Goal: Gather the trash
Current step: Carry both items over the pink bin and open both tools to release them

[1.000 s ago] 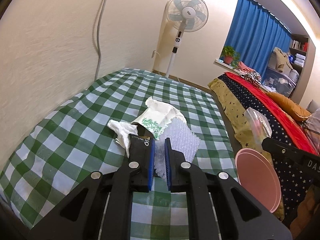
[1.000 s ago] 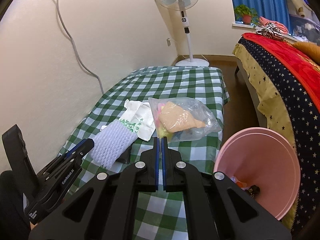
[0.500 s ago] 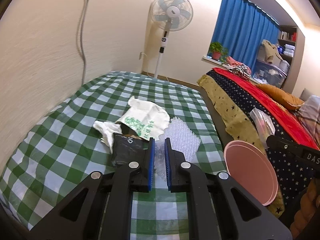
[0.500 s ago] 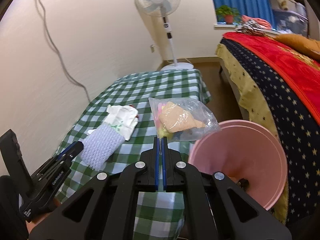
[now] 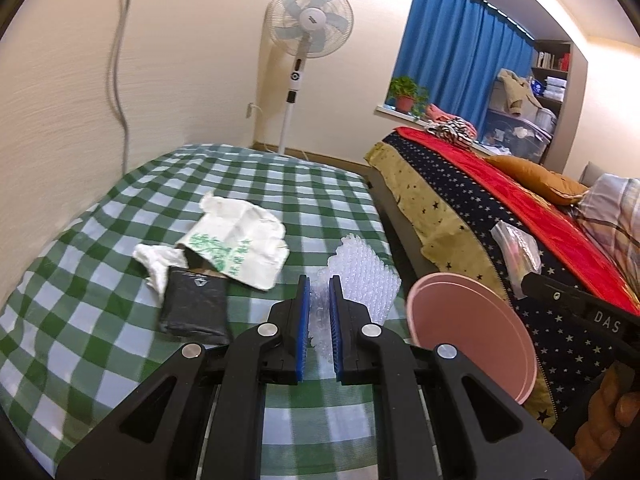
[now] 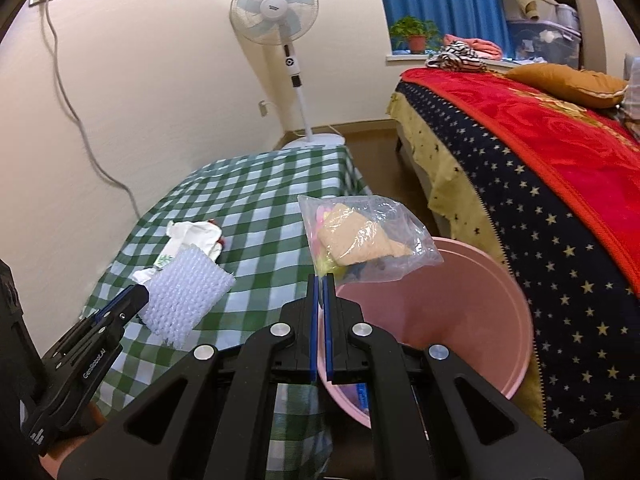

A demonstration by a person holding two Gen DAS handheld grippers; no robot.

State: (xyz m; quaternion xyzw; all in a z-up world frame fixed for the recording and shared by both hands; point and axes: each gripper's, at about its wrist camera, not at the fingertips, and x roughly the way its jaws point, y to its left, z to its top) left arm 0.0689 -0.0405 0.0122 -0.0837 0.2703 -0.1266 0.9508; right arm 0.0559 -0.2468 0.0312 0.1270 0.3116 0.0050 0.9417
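Note:
My left gripper [image 5: 319, 280] is shut on a sheet of clear bubble wrap [image 5: 362, 276] and holds it above the green checked table [image 5: 100, 336]; it shows in the right wrist view too [image 6: 184, 292]. My right gripper [image 6: 320, 278] is shut on a clear plastic bag [image 6: 362, 240] with beige and pink contents, held over the rim of the pink bin [image 6: 440, 312]. On the table lie a white bag with green print [image 5: 236, 240], a crumpled white tissue [image 5: 158, 262] and a dark grey packet [image 5: 194, 306].
The pink bin [image 5: 472, 328] stands between the table and a bed with a red and starred blanket [image 5: 500, 208]. A standing fan [image 5: 306, 40] is at the table's far end. A cable hangs down the wall at the left.
My right gripper has carried the plastic bag to the right, from over the table to over the pink bin. My left gripper has lifted the bubble wrap off the table and pulled back.

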